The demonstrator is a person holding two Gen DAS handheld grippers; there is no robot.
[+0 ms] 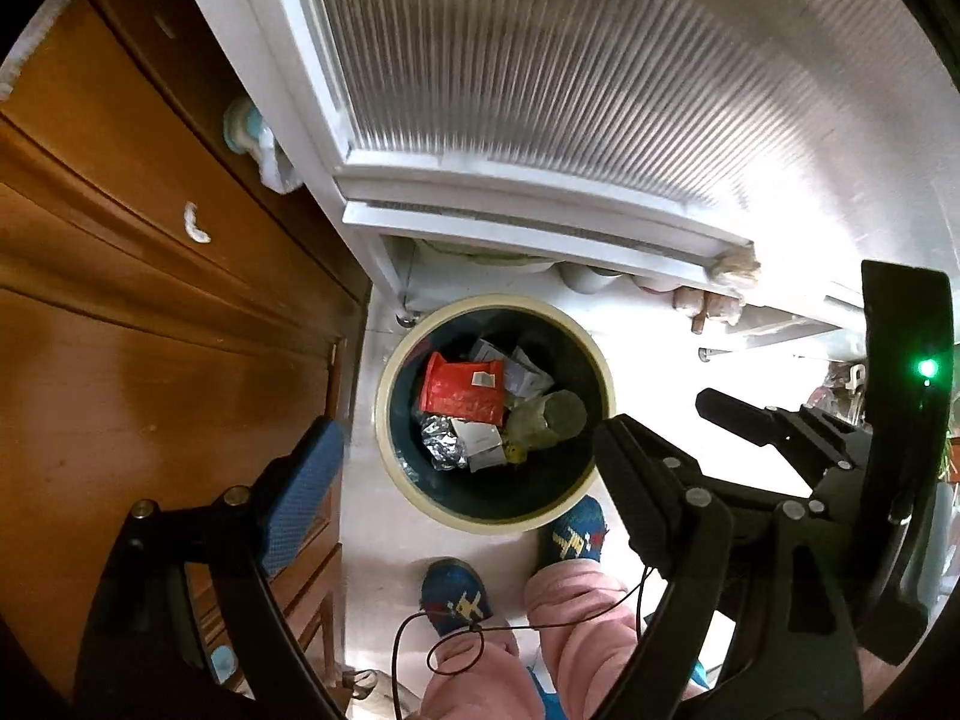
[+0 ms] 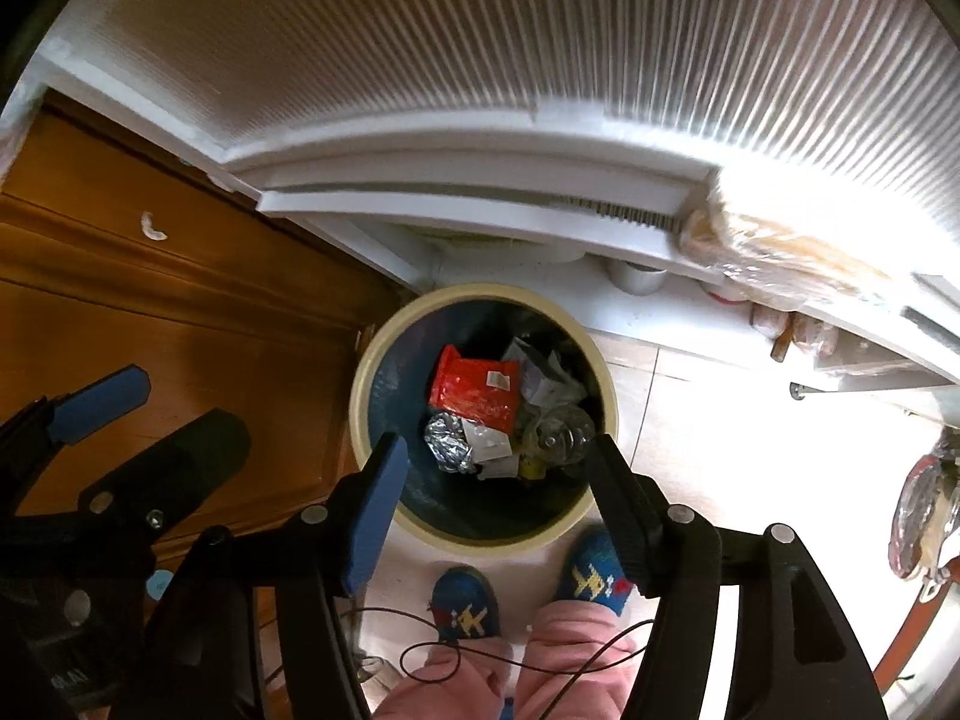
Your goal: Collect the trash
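Observation:
A round trash bin [image 1: 396,450] [image 2: 366,360] with a cream rim and dark inside stands on the floor below me. In it lie a red packet [image 1: 462,387] [image 2: 474,390], crumpled foil [image 1: 443,447] [image 2: 447,447], white paper scraps [image 1: 480,441] [image 2: 489,441] and a clear bottle [image 1: 555,420] [image 2: 561,435]. My left gripper [image 1: 468,444] hangs above the bin, open and empty. My right gripper [image 2: 495,462] hangs above the bin too, open and empty; it also shows in the left wrist view [image 1: 654,420], and the left gripper shows in the right wrist view [image 2: 180,414].
A wooden cabinet [image 1: 150,300] [image 2: 150,276] stands left of the bin. A white door with ribbed glass [image 1: 570,90] [image 2: 480,60] is behind it. My feet in blue slippers [image 1: 570,534] [image 2: 465,600] stand at the bin's near side. A thin cable [image 1: 456,648] hangs over my legs. Bags [image 2: 924,510] lie at right.

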